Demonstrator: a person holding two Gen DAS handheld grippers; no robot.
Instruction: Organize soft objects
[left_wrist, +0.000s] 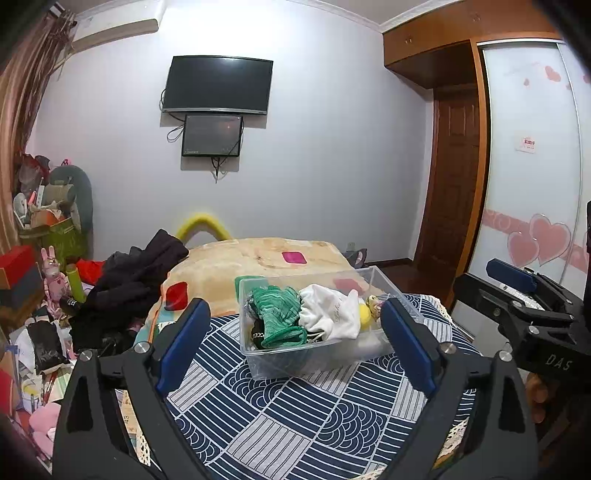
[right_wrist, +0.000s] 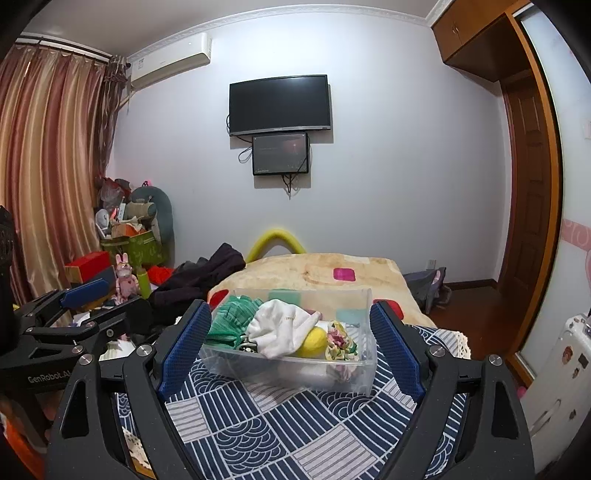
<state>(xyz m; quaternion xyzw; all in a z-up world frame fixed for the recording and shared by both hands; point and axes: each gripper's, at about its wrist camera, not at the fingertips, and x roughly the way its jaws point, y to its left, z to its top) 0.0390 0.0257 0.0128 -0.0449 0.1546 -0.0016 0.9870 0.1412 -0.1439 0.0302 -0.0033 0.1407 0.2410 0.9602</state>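
**Soft things heaped in a clear bin, both grippers empty**

A bedroom with a wall-mounted television (right_wrist: 279, 104) and striped curtains (right_wrist: 48, 166) lies behind a bed whose near end is covered by a navy patterned cloth (right_wrist: 280, 424); a beige blanket (right_wrist: 325, 269) covers the far end. On the patterned cloth stands a clear plastic bin (right_wrist: 295, 376), and the soft objects sit inside it: a green knitted cloth (left_wrist: 280, 310) at its left, a white fabric pouch (left_wrist: 328, 310) over the middle, a yellow ball (right_wrist: 314, 341) beside that, and a small floral fabric piece (right_wrist: 340, 341) at the right.

The left gripper (left_wrist: 295, 336) and the right gripper (right_wrist: 291, 339) both face the bin with their blue-padded fingers spread wide and nothing between them. Each hangs short of the bin, apart from it.

All of these look light and limp. The green knit and the white pouch will likely sag and drape once lifted, so a pinch on a raised fold or bunched ridge near the top of the heap should hold better than a thin edge. The two overlap, so pulling one may drag the other. The ball seems squashy and rounded; it could squirt out of the pads unless taken across its middle. The bin itself looks stiff, light and smooth-walled, liable to slide on the cloth if nudged.
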